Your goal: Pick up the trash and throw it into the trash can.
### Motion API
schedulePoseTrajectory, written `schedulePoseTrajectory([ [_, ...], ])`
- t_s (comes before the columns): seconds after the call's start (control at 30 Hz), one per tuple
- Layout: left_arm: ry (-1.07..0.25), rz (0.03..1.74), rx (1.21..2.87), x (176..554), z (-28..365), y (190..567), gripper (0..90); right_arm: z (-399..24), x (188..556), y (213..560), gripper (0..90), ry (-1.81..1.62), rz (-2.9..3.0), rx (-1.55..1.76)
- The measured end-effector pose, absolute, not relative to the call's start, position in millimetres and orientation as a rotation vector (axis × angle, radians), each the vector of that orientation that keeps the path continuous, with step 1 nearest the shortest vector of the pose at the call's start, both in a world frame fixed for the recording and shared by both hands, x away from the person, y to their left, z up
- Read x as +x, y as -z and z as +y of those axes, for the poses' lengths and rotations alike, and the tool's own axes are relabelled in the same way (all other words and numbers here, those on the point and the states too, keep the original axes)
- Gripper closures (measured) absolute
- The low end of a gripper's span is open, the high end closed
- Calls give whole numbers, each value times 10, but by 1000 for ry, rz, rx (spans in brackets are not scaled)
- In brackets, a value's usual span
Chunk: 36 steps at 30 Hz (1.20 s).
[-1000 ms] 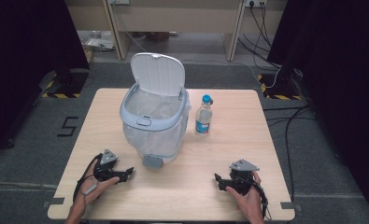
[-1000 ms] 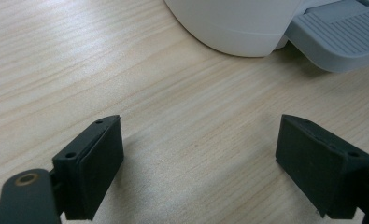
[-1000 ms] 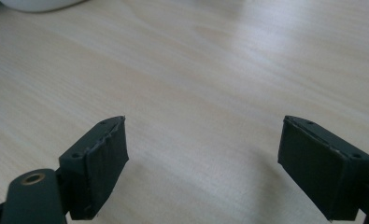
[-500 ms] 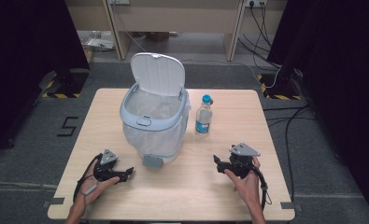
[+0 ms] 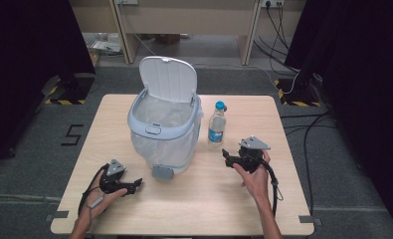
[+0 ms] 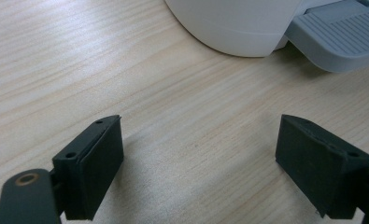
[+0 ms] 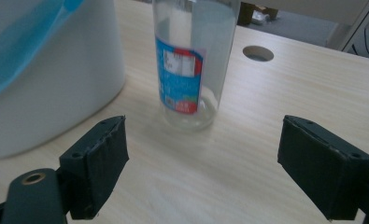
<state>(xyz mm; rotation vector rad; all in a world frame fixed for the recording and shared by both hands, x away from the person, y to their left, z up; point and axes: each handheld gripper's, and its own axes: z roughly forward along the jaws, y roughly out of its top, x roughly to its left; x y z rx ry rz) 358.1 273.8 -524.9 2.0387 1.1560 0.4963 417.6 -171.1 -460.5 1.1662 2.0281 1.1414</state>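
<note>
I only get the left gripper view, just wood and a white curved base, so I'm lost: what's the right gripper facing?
Observer: The right gripper faces an upright clear bottle, jaws open, nothing between them.
Operator: What is my white base?
Observer: A pedal bin, lid up, with a liner inside.
Operator: Where's the bottle relative to it?
Observer: Just beside the bin on the right gripper's side, standing apart from it, blue cap on.

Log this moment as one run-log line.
right gripper: open, facing bottle, apart | left gripper: open, empty, by bin pedal | bottle: upright on table | bin lid: up
</note>
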Motion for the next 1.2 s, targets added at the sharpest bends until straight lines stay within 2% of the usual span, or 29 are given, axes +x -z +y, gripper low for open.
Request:
schedulePoseTrajectory([
  [0.4,-496,1158,2037,3580,2737,5250,141,-1504,4605,4551,172,-1186,2005,1140],
  [0.67,-496,1157,2038,3581,2738,5250,141,-1412,4867,4724,164,-1193,1987,1163],
  [1.2,-496,1158,2038,3580,2738,5250,141,-1294,4992,4953,208,-1237,1974,1161],
])
